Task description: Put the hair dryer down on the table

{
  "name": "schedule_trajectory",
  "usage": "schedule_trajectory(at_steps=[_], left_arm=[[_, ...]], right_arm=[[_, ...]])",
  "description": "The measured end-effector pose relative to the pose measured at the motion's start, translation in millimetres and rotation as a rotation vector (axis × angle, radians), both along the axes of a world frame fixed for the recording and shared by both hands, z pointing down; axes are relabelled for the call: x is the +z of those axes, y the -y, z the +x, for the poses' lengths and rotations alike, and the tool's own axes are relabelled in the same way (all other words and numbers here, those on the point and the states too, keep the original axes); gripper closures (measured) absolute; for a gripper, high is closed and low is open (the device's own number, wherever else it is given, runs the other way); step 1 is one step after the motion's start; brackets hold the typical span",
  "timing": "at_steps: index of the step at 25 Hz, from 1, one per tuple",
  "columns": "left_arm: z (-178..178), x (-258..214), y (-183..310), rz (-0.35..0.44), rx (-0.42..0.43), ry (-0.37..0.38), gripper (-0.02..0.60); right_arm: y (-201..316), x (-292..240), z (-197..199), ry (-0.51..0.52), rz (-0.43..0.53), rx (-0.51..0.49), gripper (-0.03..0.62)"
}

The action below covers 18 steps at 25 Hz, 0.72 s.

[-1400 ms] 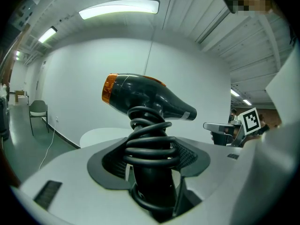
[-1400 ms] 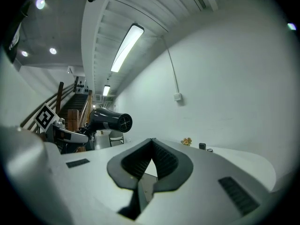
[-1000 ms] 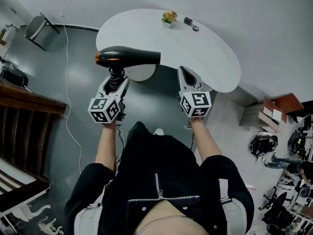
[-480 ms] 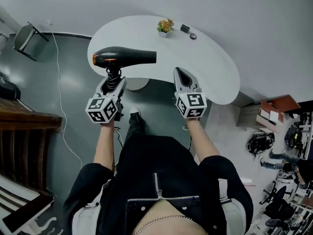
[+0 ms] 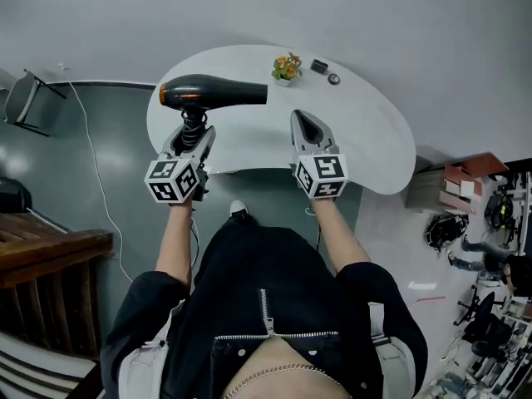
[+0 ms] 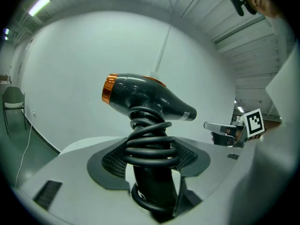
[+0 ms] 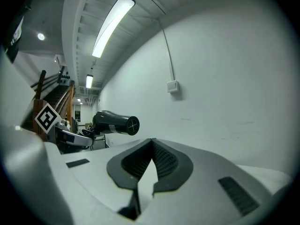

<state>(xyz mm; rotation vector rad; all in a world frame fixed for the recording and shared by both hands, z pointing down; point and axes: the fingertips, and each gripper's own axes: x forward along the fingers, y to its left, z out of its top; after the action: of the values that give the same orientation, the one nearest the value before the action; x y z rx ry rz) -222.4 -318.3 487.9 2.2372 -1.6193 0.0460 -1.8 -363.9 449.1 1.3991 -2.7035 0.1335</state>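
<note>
A black hair dryer point(image 5: 218, 91) with an orange rear ring stands upright in my left gripper point(image 5: 193, 131), which is shut on its cord-wrapped handle point(image 6: 150, 168). Its barrel points right, held over the left part of the white table point(image 5: 249, 140). In the left gripper view the hair dryer point(image 6: 143, 100) rises between the jaws, the coiled cord round the handle. My right gripper point(image 5: 306, 123) hovers over the table's middle, its jaws closed to a point with nothing between them. The right gripper view shows the hair dryer point(image 7: 115, 123) off to the left.
A small potted plant point(image 5: 287, 65) and two small dark objects point(image 5: 320, 66) sit at the table's far edge by the wall. A chair point(image 5: 25, 98) stands far left on the dark floor, with a white cable point(image 5: 91, 165) trailing. Cluttered shelves point(image 5: 465, 189) lie to the right.
I have stepped toward the table: both grippers and the hair dryer now hang over the tabletop instead of over the floor before it. The left gripper's hold is unchanged.
</note>
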Motion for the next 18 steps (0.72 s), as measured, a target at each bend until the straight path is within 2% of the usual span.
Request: schedule_trajectory(at_steps=[7, 14, 18], left_arm=[[-31, 1, 51, 0.007, 0.045, -0.033, 0.298], [-34, 14, 69, -0.011, 0.055, -0.053, 0.298], [-39, 30, 76, -0.05, 0.04, -0.059, 0.298]], right_arm=[[30, 0, -26, 0.007, 0.004, 0.066, 0.588], [39, 5, -21, -0.011, 0.004, 0.087, 0.588], [46, 5, -17, -0.015, 0.0, 0.09, 0.588]])
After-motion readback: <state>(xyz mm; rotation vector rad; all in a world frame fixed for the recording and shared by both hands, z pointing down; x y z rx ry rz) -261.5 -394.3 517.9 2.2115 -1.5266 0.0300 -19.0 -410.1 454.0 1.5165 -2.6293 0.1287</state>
